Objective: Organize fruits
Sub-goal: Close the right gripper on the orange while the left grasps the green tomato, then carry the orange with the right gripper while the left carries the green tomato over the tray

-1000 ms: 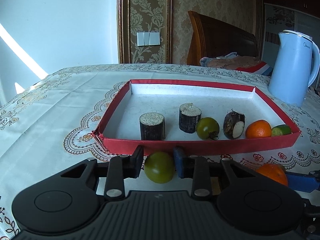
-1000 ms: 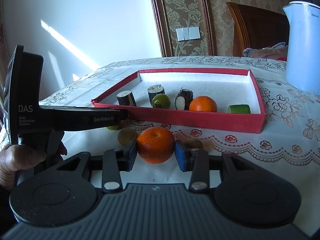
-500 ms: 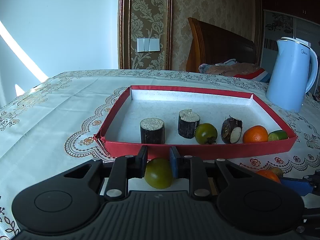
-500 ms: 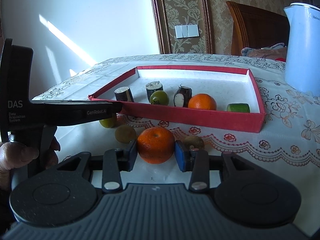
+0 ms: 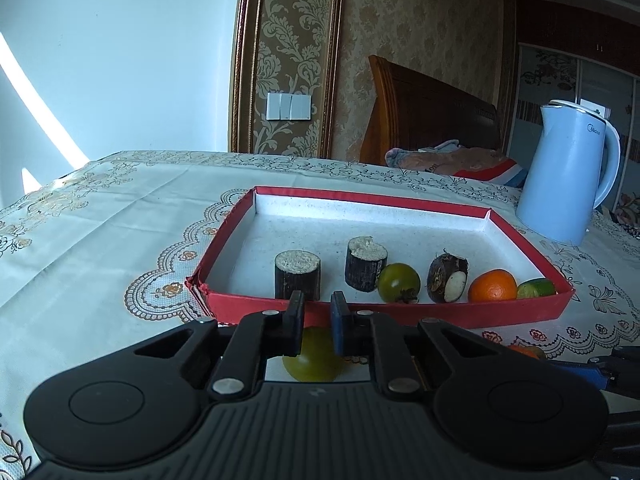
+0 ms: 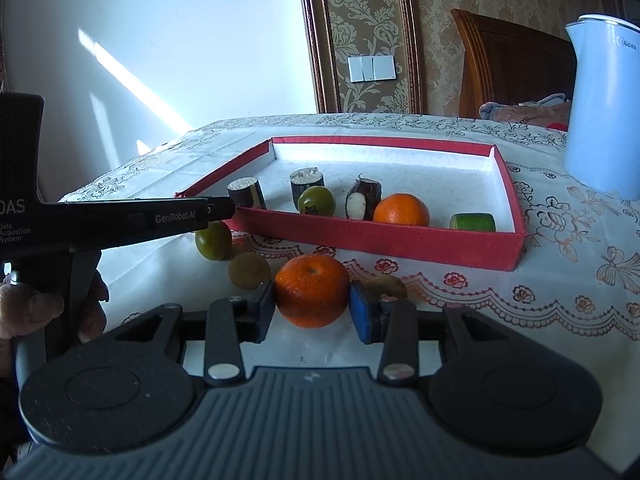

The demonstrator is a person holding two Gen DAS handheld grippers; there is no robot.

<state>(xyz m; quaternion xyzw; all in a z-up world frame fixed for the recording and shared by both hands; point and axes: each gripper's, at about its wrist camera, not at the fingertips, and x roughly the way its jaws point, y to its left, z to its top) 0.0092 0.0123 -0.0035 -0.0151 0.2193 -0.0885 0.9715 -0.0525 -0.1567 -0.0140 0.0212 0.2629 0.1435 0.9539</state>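
A red tray (image 5: 400, 314) (image 6: 380, 240) holds two dark cane sections, a green tomato (image 5: 399, 282), a dark piece with a white cut face, an orange and a green piece. Just before its near wall, my left gripper (image 5: 318, 318) (image 6: 220, 208) has its jaws drawn close together. A loose green tomato (image 5: 312, 356) (image 6: 214, 240) sits on the cloth just under those tips, and the pads do not grip it. My right gripper (image 6: 313, 300) is shut on an orange (image 6: 312, 290) low over the cloth in front of the tray.
Two brown kiwi-like fruits (image 6: 249, 270) (image 6: 386, 286) lie on the cloth beside the held orange. A pale blue kettle (image 5: 568, 176) (image 6: 604, 88) stands at the back right. A person's hand (image 6: 32, 312) holds the left gripper's handle. Lace tablecloth covers the table.
The left jaws have closed from a wide stance around the loose green tomato to nearly touching, and the tomato has dropped lower in that view. The right gripper still holds the orange in place.
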